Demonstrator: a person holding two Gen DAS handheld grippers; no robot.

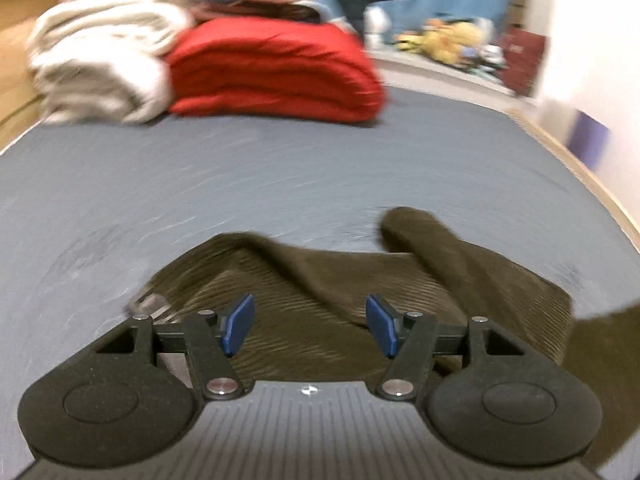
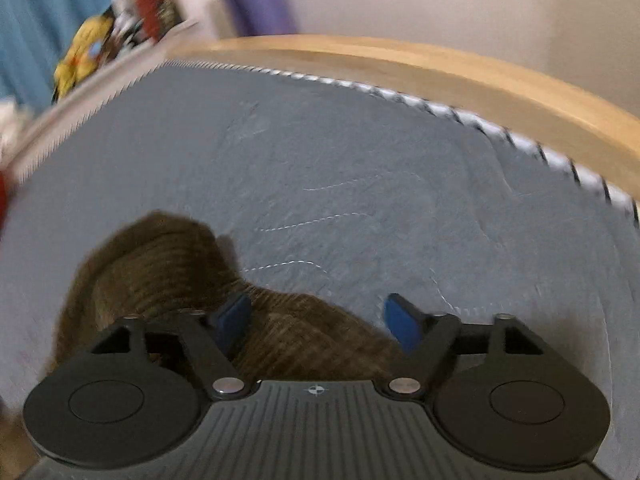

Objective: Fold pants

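Note:
Brown corduroy pants (image 1: 320,300) lie rumpled on the grey mattress (image 1: 200,184), with a raised fold toward the right in the left wrist view. My left gripper (image 1: 310,330) is open just above the pants, its blue pads (image 1: 240,324) apart and empty. In the right wrist view the pants (image 2: 160,272) bunch up at the lower left. My right gripper (image 2: 320,322) is open over their edge, holding nothing. Both views are blurred by motion.
A folded red blanket (image 1: 276,68) and a beige blanket (image 1: 100,56) are stacked at the far end of the mattress. A wooden bed frame (image 2: 440,68) borders the mattress (image 2: 360,184). Plush toys (image 1: 448,40) sit on a ledge by a blue curtain.

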